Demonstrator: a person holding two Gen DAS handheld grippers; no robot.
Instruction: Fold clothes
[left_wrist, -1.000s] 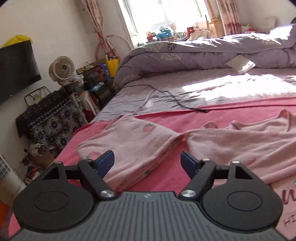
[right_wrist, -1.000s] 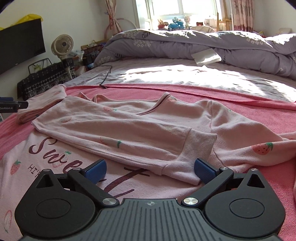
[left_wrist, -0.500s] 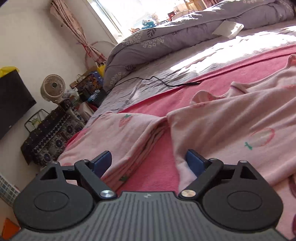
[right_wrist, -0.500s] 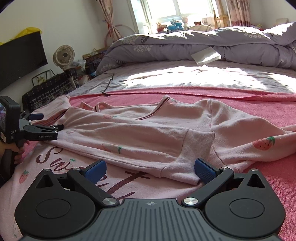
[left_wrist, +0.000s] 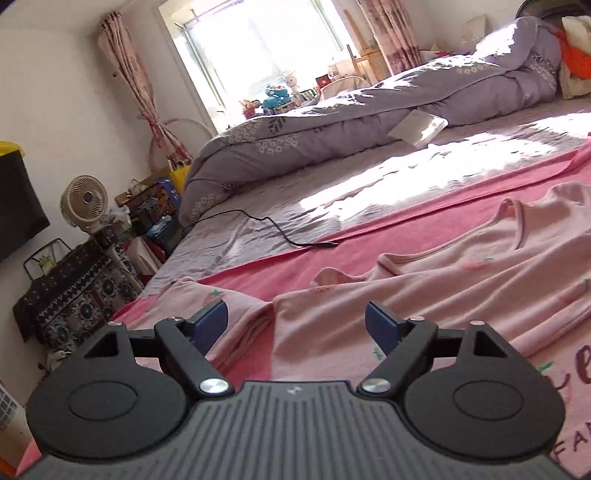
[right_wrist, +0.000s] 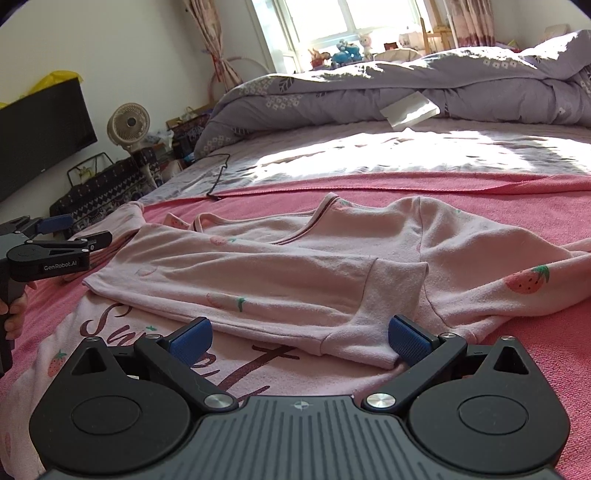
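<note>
A pale pink strawberry-print top (right_wrist: 295, 266) lies partly folded on the pink blanket (right_wrist: 443, 188), one sleeve laid across its body. In the left wrist view the top's left edge (left_wrist: 332, 317) lies between and below the fingers of my left gripper (left_wrist: 295, 317). Its jaws are closing but stand wide, and the pads do not press the cloth. From the right wrist view, the left gripper (right_wrist: 83, 229) hovers at the top's left end. My right gripper (right_wrist: 299, 334) is open just above the folded sleeve cuff (right_wrist: 369, 332). A folded pink garment (left_wrist: 236, 306) lies to the left.
A black cable (left_wrist: 280, 230) trails across the purple sheet beyond the blanket. A rolled purple duvet (left_wrist: 369, 122) and a white box (left_wrist: 417, 127) lie further back. Past the bed's left edge stand a fan (left_wrist: 84, 201) and clutter.
My left gripper has moved right from the folded garment to the top's left edge, rolling as it went, and now shows in the right wrist view. The right gripper has hardly moved.
</note>
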